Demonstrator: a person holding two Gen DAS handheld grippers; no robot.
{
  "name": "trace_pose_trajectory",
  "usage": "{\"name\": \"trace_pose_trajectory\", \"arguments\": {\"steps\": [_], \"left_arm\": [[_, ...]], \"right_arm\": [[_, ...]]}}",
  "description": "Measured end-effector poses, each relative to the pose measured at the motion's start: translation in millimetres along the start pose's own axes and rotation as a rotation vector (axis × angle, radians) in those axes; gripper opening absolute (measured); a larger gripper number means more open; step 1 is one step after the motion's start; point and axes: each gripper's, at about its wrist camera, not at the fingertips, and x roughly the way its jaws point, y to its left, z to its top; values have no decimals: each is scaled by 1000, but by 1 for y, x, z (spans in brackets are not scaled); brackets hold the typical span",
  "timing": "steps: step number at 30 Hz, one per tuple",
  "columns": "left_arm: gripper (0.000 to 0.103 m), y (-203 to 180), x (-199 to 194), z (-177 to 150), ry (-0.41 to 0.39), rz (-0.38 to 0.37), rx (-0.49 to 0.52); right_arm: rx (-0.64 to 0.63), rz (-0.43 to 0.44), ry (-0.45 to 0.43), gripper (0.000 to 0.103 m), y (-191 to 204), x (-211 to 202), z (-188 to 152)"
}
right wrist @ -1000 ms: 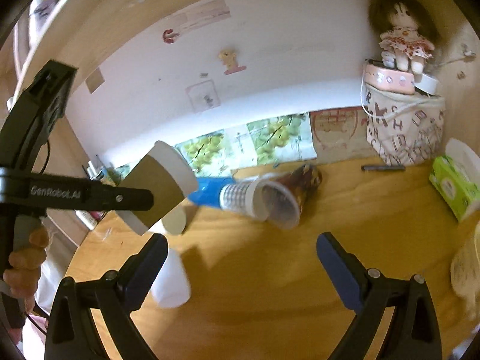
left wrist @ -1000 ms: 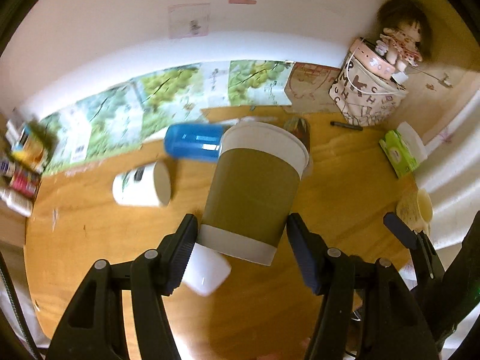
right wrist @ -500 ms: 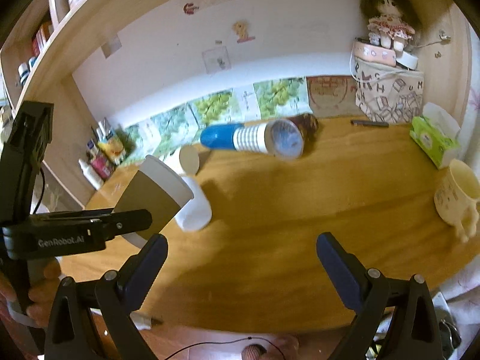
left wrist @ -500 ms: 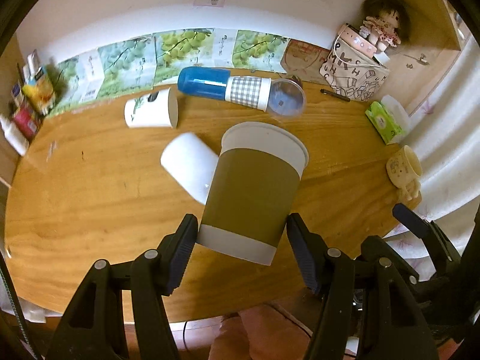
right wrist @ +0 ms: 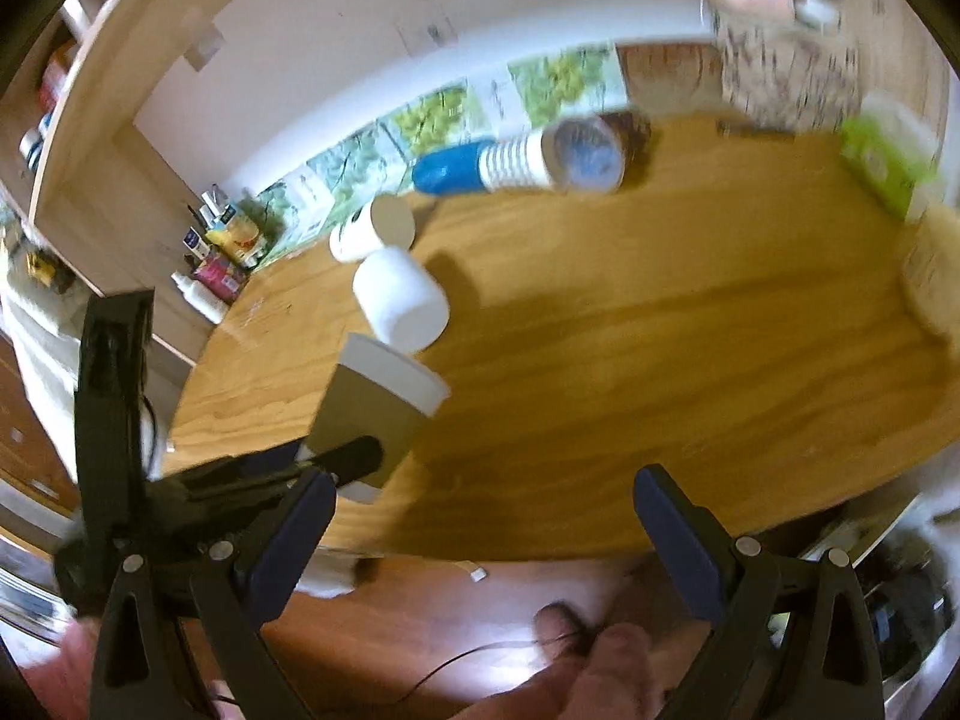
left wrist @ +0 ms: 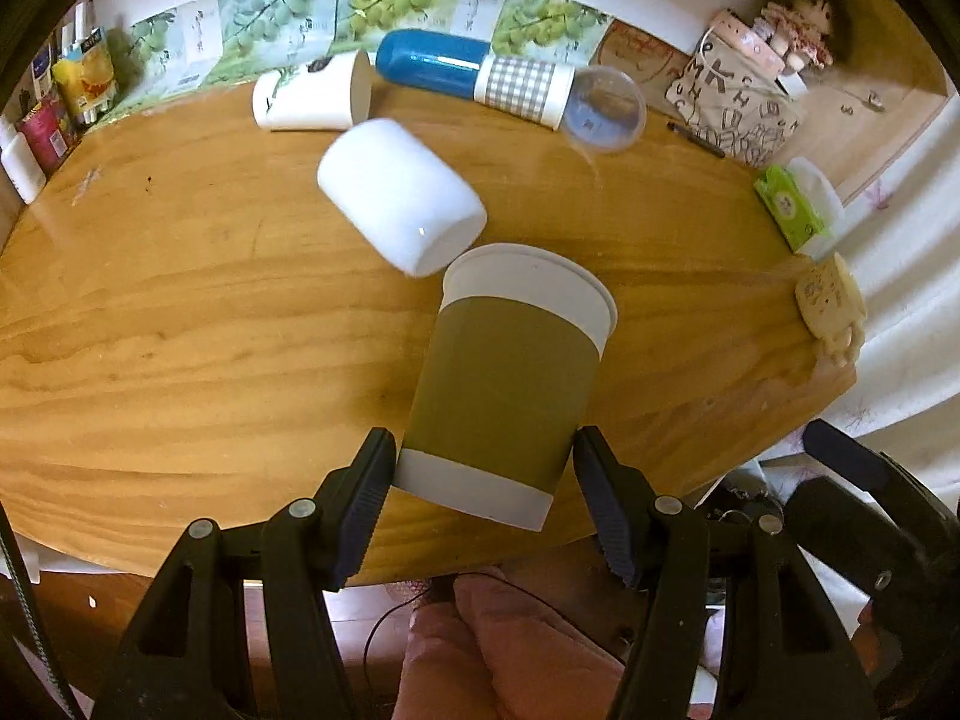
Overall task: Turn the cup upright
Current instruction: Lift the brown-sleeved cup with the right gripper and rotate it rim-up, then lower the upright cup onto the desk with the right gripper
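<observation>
My left jaws (left wrist: 483, 483) clamp the brown paper cup (left wrist: 510, 384) near its base, above the surface's (left wrist: 180, 312) near edge. Just ahead-left lies a white cup (left wrist: 399, 204) on its side. My right jaws (right wrist: 480, 522) gape wide, empty, bare wood ahead.

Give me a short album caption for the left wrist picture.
Left gripper holds a brown-sleeved paper cup above the wooden table.
</observation>
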Motion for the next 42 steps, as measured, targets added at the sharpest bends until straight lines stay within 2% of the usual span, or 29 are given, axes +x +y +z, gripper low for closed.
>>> {"name": "trace_pose_trajectory", "arguments": {"steps": [8,16,25,28,33,37,39,42], "left_arm": [[66,7,17,-6,42,12,-34],[66,11,29,-9,73,7,-73],[66,17,30,-11,88,-31,-121],[67,17,29,-12,98,-34,-128],[67,16,35,-11,150,-51,-145],[67,18,34,-12,160,-63,-170],[75,18,32,-13,158,-77,-177],[78,19,25,-13,141,-83,-183]], "right_arm": [[125,115,92,100,-14,28,11],[253,228,226,100,-27,59,21],[226,252,340,100,-15,90,33],[233,280,378,95,-12,101,37],[254,297,444,93,-9,122,42],[281,310,479,91,-9,133,48],[279,311,489,91,-13,134,49],[272,313,502,90,-11,138,51]]}}
